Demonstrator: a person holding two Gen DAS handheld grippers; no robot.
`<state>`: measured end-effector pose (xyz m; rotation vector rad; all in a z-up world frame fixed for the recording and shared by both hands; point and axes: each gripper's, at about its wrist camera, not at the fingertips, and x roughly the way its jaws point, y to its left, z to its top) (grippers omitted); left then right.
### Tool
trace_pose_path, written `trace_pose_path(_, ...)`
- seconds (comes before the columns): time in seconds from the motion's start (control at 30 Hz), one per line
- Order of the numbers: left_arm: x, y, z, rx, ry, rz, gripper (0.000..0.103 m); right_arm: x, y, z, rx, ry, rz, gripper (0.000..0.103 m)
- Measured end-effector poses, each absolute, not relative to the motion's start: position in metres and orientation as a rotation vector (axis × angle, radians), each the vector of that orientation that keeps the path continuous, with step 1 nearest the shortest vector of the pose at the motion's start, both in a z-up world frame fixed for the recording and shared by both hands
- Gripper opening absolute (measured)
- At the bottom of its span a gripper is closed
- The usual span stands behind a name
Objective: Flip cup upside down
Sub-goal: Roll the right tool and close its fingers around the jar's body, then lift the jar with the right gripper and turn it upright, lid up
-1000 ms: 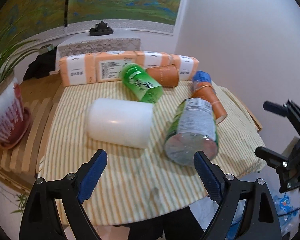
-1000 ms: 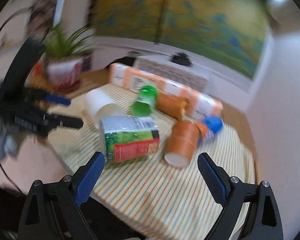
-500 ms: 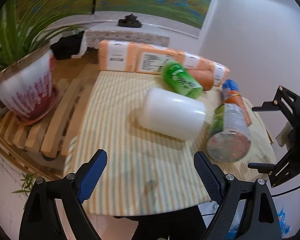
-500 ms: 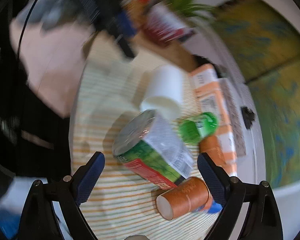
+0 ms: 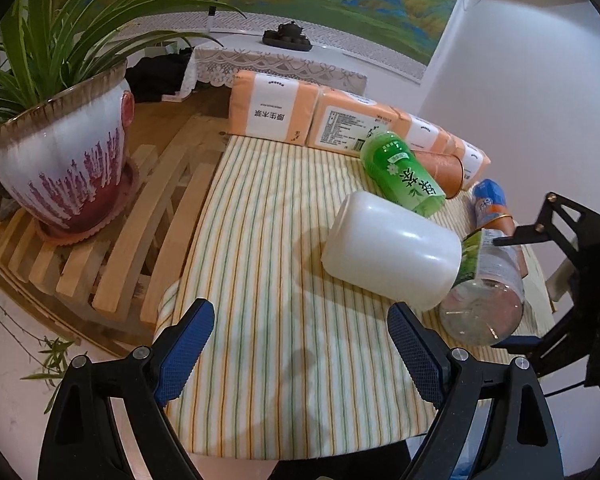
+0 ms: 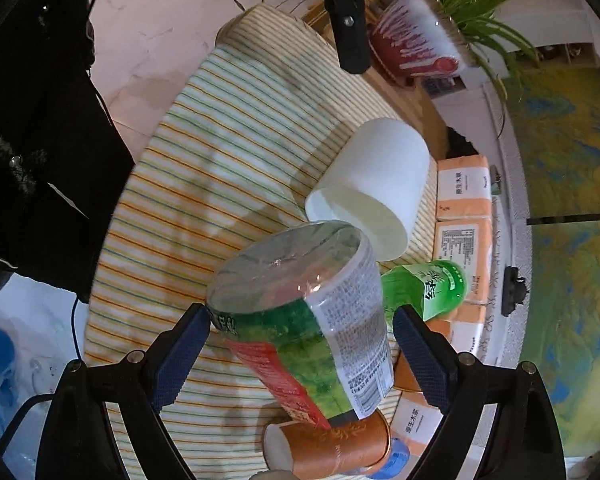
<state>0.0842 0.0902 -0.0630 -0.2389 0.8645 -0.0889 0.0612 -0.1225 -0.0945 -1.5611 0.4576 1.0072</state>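
Where the striped tablecloth (image 6: 188,184) nears the table's edge, the clear plastic cup with the green and red label (image 6: 312,328) lies on its side between the right gripper's (image 6: 300,354) spread blue pads (image 6: 180,354); whether they touch it is unclear. A white cup (image 6: 374,186) lies toppled just beyond it, a green cup (image 6: 428,286) and an orange paper cup (image 6: 332,446) near. The left gripper (image 5: 300,350), jaws wide and empty, hovers over bare cloth. Tissue packs (image 5: 274,110) line the far edge beside a potted plant (image 5: 62,156).
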Motion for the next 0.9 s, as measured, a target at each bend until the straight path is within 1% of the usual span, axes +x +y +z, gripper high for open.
trace_pose_path(0.23,0.088,0.095,-0.067,-0.258,0.874,-0.085,0.091,0.07,-0.112,-0.1,-1.567,0.464,1.026,0.09)
trace_pose_path(0.47,0.086,0.095,-0.067,-0.258,0.871,-0.091,0.091,0.071,-0.108,-0.096,-1.496,0.473,1.0,0.088)
trace_pose_path(0.6,0.082,0.09,-0.064,-0.25,0.862,-0.107,0.091,0.07,-0.113,-0.081,-1.332,0.495,0.986,0.088)
trace_pose_path(0.63,0.08,0.088,-0.062,-0.249,0.859,-0.112,0.091,0.071,-0.114,-0.077,-1.291,0.498,0.982,0.085)
trace_pose_path(0.77,0.075,0.081,-0.057,-0.237,0.845,-0.127,0.091,0.075,-0.122,-0.06,-1.055,0.525,0.971,0.086)
trace_pose_path(0.9,0.067,0.074,-0.051,-0.219,0.832,-0.143,0.091,0.079,-0.133,-0.057,-0.885,0.551,0.936,0.085)
